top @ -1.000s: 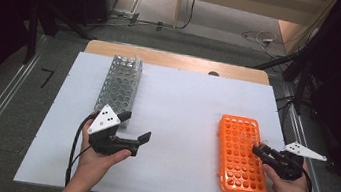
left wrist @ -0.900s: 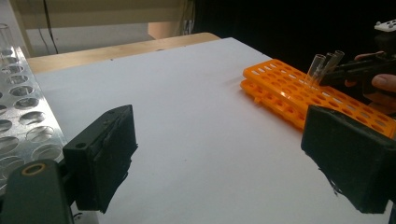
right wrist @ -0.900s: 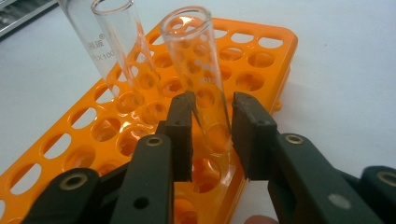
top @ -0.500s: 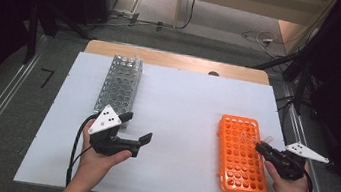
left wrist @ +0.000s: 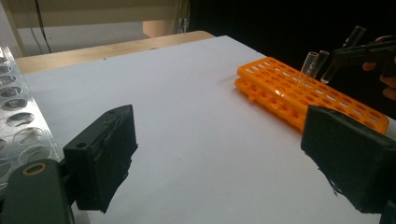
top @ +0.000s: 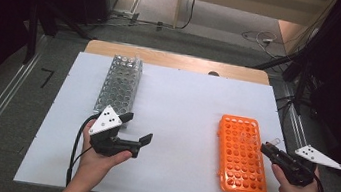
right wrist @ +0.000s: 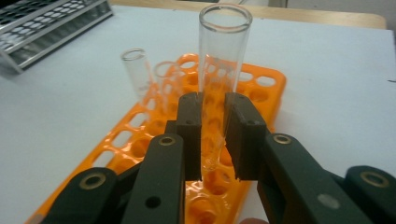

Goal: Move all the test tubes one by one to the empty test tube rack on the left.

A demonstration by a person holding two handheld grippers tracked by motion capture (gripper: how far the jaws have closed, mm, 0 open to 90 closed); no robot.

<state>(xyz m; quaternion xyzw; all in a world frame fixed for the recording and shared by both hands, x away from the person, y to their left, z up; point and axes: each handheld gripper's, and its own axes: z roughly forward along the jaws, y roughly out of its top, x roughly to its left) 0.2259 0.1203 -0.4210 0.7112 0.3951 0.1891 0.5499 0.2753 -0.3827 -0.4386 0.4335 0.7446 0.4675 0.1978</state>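
Right gripper (right wrist: 212,135) pinches a clear tube (right wrist: 219,70) over the orange rack (top: 242,154) near the table's (top: 182,103) right edge. Left gripper (top: 136,129) is spread wide; 2 tubes (right wrist: 149,79) stand in the rack.

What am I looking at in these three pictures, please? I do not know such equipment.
No robot is here: a person holds hand tongs, one in each hand. The high view looks down on a white table. The two other pictures come from small cameras that ride on the tongs.

On the table lie a grey metal tube rack at the left and a flat orange plastic rack with many round holes at the right. Two clear glass tubes stand in the orange rack.

The left tongs are open and hold nothing. The right tongs are closed on a third clear glass test tube, held above the orange rack.
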